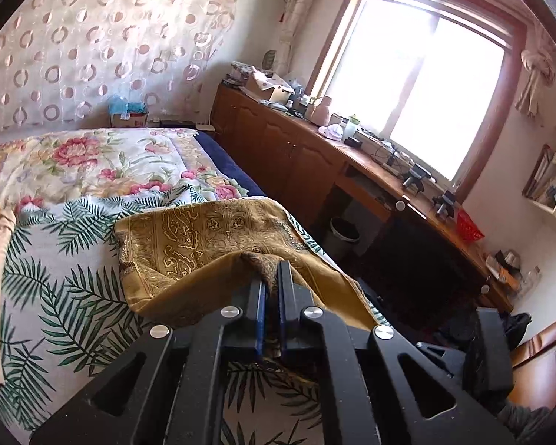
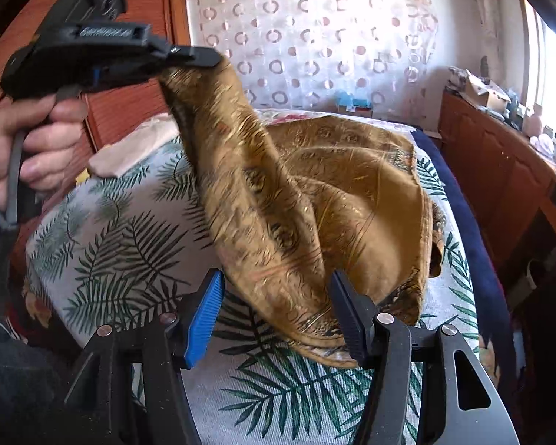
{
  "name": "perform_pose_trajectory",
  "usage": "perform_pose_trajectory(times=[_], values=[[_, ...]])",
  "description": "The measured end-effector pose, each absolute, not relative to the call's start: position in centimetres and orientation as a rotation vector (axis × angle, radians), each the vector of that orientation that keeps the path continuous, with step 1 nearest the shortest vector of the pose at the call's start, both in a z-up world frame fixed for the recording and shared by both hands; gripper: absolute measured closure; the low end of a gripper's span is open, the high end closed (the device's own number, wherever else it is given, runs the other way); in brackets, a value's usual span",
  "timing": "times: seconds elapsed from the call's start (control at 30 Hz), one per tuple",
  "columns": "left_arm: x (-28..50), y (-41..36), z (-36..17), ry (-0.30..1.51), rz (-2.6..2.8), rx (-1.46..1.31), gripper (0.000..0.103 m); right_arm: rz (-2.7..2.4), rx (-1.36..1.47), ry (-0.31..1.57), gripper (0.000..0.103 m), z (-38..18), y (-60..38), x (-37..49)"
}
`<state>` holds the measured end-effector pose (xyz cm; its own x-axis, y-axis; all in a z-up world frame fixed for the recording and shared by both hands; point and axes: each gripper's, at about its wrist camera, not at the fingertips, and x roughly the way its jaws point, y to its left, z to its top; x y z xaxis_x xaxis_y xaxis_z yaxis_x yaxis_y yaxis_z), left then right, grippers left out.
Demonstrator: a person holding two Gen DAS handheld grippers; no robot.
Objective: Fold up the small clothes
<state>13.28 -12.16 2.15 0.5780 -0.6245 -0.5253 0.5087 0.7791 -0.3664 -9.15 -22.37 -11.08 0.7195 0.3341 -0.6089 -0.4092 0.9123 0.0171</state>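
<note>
The left tool [image 2: 200,59] is closed on one corner of the mustard-gold cloth with a paisley pattern [image 2: 337,185] and holds that corner lifted, while the rest of the cloth lies on the bed with a white palm-leaf cover [image 2: 129,237]. The right tool [image 2: 276,289] stands open, its blue ribbed pads [image 2: 204,319] on both sides of the cloth's near edge and not pressing it.

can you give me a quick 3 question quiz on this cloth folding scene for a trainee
1. True or false: the left gripper is clamped on the golden cloth.
2. The right gripper is: A) shut on the cloth, B) open with the cloth's near edge between its fingers, C) holding the bedspread.
3. What print covers the bedspread under the cloth?

Key: 1 true; 2 B; 3 green palm leaves.
</note>
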Motion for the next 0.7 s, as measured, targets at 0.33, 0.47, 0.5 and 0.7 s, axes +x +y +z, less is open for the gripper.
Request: perform_pose_trajectory(times=[0.33, 0.47, 0.5, 0.7], values=[[13.1, -9.8, 2.4, 0.653, -0.631, -0.22, 0.097, 0.327, -0.223, 0.637, 0.078, -11.2, -23.7, -5.4], [13.8, -8.6, 2.5, 0.622, -0.577, -0.2, 0.097, 0.33, -0.271, 0.569, 0.097, -8.0, -23.8, -3.0], [14.3, -8.3, 2.3, 0.622, -0.562, -0.198, 0.097, 0.327, -0.276, 0.543, 0.097, -6.7, -23.9, -1.9], [18.6, -6.7, 0.9, 0.667, -0.507, -0.225, 0.097, 0.355, -0.257, 0.534, 0.098, -2.9, -23.2, 5.8]])
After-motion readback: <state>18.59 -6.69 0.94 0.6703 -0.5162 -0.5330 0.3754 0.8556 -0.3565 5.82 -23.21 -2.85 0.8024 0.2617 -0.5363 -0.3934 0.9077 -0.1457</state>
